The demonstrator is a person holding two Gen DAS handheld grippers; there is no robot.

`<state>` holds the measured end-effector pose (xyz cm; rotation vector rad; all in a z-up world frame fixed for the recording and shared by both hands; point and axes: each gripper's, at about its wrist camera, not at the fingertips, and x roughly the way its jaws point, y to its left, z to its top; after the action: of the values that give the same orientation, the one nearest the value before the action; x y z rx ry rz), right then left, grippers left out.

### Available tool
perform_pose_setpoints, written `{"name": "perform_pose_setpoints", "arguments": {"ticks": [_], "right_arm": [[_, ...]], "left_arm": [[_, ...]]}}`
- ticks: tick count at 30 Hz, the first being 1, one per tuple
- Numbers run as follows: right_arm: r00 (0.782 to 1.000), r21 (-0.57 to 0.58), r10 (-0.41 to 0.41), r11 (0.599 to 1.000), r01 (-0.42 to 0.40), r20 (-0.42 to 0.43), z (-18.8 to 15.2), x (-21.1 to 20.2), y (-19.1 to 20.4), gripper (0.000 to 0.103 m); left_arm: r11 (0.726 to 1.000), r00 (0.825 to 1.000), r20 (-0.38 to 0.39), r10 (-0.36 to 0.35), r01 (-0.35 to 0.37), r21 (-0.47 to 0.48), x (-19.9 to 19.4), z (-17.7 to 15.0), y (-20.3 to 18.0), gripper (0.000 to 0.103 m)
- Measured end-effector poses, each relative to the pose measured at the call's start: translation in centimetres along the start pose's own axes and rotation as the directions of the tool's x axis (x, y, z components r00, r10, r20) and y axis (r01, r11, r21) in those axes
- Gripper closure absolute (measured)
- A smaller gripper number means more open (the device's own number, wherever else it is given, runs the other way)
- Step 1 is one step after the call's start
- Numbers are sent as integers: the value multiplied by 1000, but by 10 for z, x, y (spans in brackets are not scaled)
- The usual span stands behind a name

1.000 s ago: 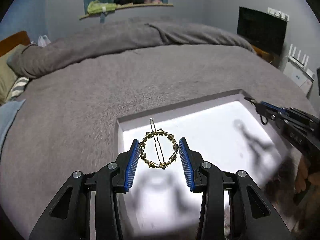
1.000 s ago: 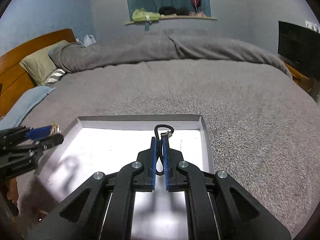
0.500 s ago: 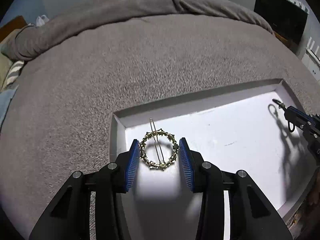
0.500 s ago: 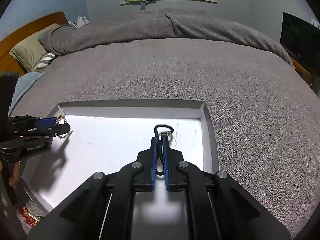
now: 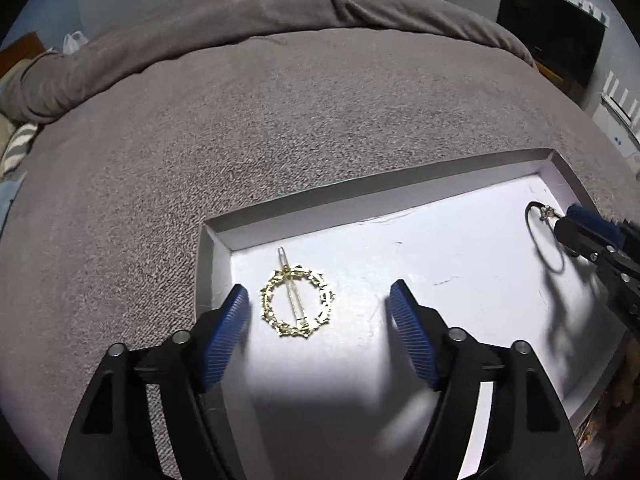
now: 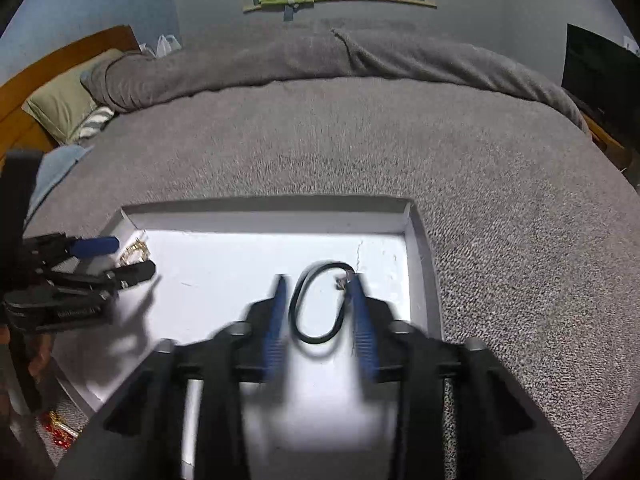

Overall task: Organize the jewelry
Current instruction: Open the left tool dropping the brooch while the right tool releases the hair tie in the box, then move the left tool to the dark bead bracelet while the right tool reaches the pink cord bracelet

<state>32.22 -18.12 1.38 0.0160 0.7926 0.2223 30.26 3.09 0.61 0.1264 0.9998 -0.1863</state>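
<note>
Release underway at both tools. Left tool (image 5: 320, 312) jaws opening; gold wreath clip (image 5: 297, 304) lies flat in the white tray (image 5: 400, 184) at its 9 o'clock corner, clear of both pads. Right tool (image 6: 318, 312) jaws opening; black cord loop (image 6: 316, 304) rests between them near 3 o'clock. Recommendation: finish opening, then lift straight up to avoid snagging either piece.

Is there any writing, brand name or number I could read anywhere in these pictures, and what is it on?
No text here can be read.
Left gripper: faint pale marks on its black body in the right wrist view, too blurred to read.
White shallow cardboard tray, gold wreath-shaped hair clip, black cord loop: no writing shows.
</note>
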Motion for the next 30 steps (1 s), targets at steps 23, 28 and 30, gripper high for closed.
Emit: {"name": "perform_pose_setpoints", "arguments": {"ticks": [23,28,30], "right_arm": [[972,23,53,998,-60,228,-17,-94,1,5],[963,34,52,997,-63,264,-37,-119,-1,5],[963,29,36,999,-45,268,-48,-126,-1,5]], "left_arm": [[996,969,243,33,-11,-90,-100,-61,-24,6],[987,970,244,22,18,-159,-113,-91,-32,5],[984,974,223,42,-1,-180,-114,-100,-36,5]]}}
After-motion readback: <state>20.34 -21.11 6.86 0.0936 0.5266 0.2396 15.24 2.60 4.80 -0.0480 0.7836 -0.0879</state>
